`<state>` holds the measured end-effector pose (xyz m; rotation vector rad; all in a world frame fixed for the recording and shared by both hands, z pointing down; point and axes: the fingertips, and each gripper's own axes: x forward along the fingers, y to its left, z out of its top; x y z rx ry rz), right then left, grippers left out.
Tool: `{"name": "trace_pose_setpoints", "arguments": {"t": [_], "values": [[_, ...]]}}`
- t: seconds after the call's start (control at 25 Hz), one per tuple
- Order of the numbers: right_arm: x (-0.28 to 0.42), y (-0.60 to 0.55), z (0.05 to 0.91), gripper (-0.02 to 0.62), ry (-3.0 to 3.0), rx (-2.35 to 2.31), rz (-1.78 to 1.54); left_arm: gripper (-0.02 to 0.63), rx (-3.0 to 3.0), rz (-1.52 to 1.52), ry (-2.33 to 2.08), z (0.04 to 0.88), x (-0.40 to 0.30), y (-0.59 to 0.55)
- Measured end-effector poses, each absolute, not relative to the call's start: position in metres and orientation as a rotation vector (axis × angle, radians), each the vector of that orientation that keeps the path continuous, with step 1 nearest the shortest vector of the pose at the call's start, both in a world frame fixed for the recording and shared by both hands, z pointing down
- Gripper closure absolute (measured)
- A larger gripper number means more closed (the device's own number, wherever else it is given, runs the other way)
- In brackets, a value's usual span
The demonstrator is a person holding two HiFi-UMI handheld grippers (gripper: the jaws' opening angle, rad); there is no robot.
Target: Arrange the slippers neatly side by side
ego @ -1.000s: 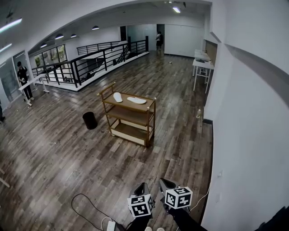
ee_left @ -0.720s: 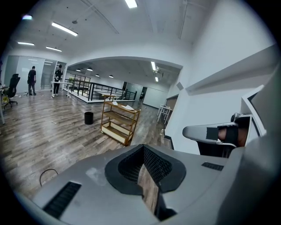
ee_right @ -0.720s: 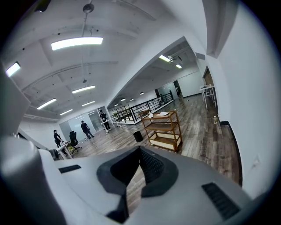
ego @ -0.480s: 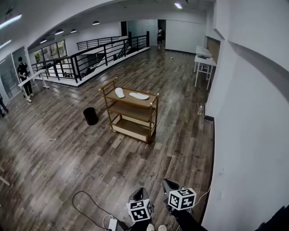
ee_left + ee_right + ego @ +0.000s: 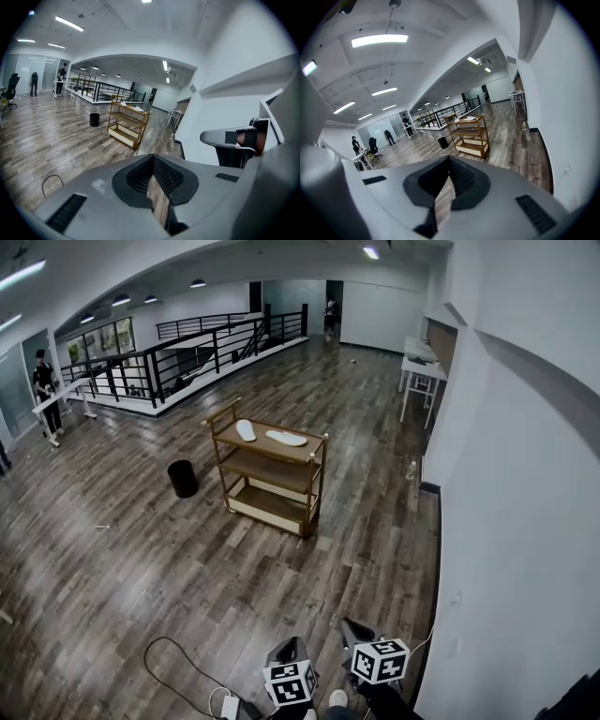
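Observation:
Two white slippers (image 5: 246,430) (image 5: 287,438) lie apart on the top shelf of a wooden cart (image 5: 314,479) in the middle of the room; the left one points away, the right one lies crosswise. Both grippers hang far from the cart at the head view's bottom edge. My left gripper (image 5: 292,650) is shut with nothing in it, and its own view shows the closed jaws (image 5: 151,161) aimed toward the cart (image 5: 125,123). My right gripper (image 5: 352,627) is shut and empty too (image 5: 449,162), with the cart (image 5: 472,136) ahead of it.
A black bin (image 5: 182,478) stands left of the cart. A cable (image 5: 173,657) loops on the wooden floor near the grippers. A white wall (image 5: 506,521) runs along the right, white tables (image 5: 417,371) stand at the back right, and a black railing (image 5: 187,352) with a person (image 5: 42,390) stands at the back left.
Both grippers have sunk a little toward the bottom edge of the head view, the left one more. The slippers and the cart have not moved.

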<state>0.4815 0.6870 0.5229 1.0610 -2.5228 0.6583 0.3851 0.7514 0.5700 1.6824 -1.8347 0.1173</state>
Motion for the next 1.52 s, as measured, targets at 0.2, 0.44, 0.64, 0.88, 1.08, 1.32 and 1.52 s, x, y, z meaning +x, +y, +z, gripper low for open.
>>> {"name": "trace_pose_setpoints", "arguments": {"t": [0.2,0.44,0.64,0.88,1.08,1.32,1.52], "values": [[0.484,0.676,0.529,0.598,-2.519,1.061,0.655,0.606,1.689,0.126,-1.82,0.577,0.392,0.739],[0.491,0.63,0.524,0.598,-2.512,1.075,0.648,0.606,1.701,0.134,-1.833,0.567,0.395,0.694],[0.495,0.58,0.525,0.598,-2.519,1.054,0.664,0.606,1.707,0.148,-1.842,0.563,0.404,0.64],[0.508,0.528,0.518,0.598,-2.549,1.026,0.662,0.606,1.704,0.156,-1.857,0.558,0.422,0.588],[0.527,0.493,0.517,0.598,-2.562,1.037,0.659,0.606,1.71,0.132,-1.84,0.559,0.447,0.553],[0.534,0.463,0.511,0.598,-2.575,1.058,0.678,0.606,1.743,0.115,-1.844,0.545,0.453,0.521],[0.528,0.439,0.512,0.598,-2.582,1.071,0.685,0.606,1.748,0.111,-1.847,0.545,0.446,0.495]]}}
